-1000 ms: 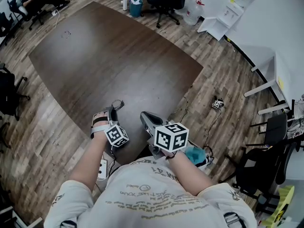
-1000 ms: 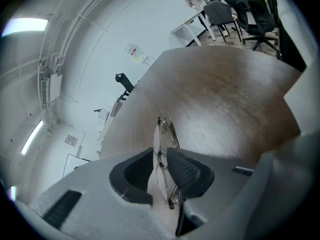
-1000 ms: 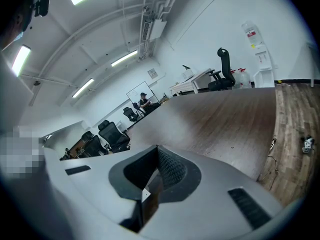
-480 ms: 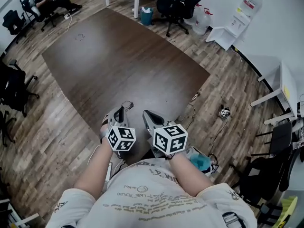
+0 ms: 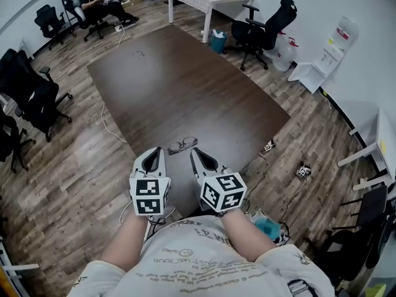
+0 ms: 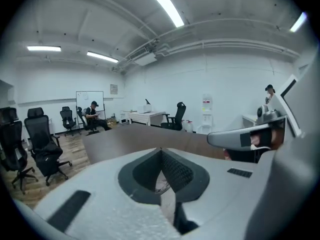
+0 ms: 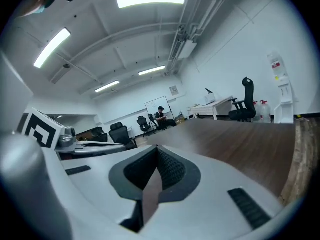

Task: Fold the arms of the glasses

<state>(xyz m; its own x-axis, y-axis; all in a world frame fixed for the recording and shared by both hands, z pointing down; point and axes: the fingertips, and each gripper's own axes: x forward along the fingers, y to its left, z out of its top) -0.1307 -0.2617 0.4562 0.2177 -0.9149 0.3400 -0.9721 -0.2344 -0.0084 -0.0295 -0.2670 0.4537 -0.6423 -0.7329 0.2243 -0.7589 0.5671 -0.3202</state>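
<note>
The left hand-held gripper (image 5: 154, 154) and right hand-held gripper (image 5: 197, 154) have risen side by side, both closed and empty. The glasses (image 5: 182, 145) lie on the desk (image 5: 185, 85) just beyond their tips.

Light grey plastic left gripper (image 5: 157, 151) and right gripper (image 5: 195, 153), black-and-white marker cubes (image 5: 149, 197) behind dark-padded fingers (image 5: 152, 161); pale cream printed short-sleeved T-shirt (image 5: 192, 260).
</note>
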